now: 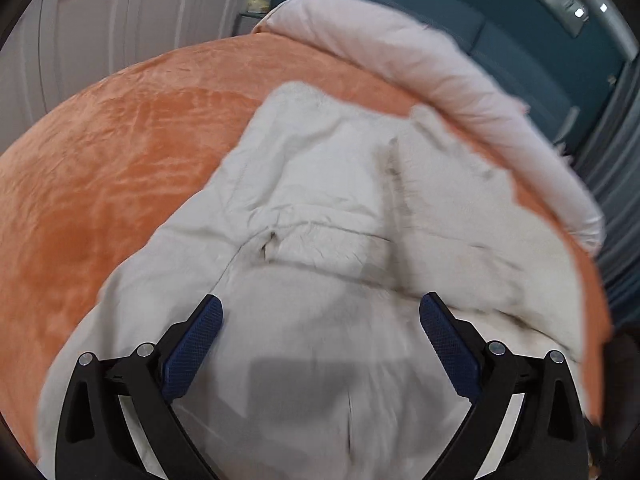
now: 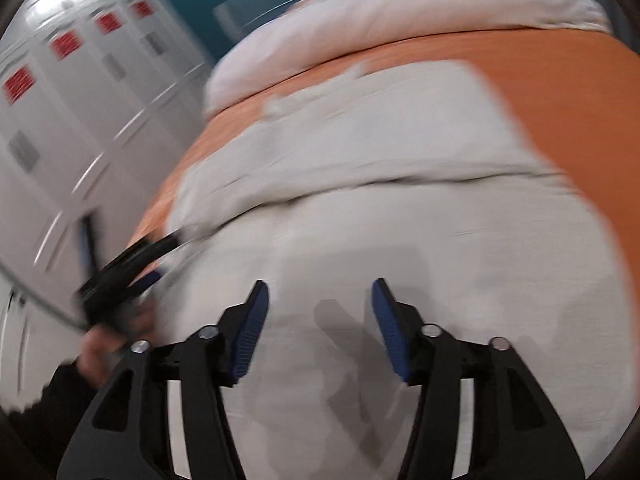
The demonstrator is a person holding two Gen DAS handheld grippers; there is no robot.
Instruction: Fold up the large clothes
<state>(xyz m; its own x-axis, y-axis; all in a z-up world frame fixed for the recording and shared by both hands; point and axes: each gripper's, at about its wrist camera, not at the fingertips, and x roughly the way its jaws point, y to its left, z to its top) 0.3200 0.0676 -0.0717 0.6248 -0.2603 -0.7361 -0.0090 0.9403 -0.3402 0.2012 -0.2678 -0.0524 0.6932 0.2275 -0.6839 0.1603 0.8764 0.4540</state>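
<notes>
1. Garment (image 1: 320, 208): a large pale grey-white piece of clothing, spread across the near part of the bed. It looks thick, soft and fleecy, so it should drape limply and hold no shape of its own. Judged moderately heavy for cloth and not fragile. Creases and a seamed fold line run across its middle; both views are motion-blurred, so sleeves and hems cannot be told apart.
2. Bed cover (image 1: 120, 160): orange, with a plush, velvety sheen. It lies under the garment and should offer some friction when cloth is dragged.
3. Rolled duvet (image 1: 400, 60): pale pink-white, bunched along the far edge of the bed, just beyond the garment.
4. Left tool (image 1: 320, 320): fingers spread wide, holding nothing, poised over the near part of the garment. Blue textured pads (image 1: 196, 356) on black fingers.
5. Right tool (image 2: 318, 308): fingers apart, somewhat narrower, holding nothing, over the garment.
6. Recommended grip: pinch a single outer edge or corner at each side, where layers are thin; a bite into bulk may gather several layers.
</notes>
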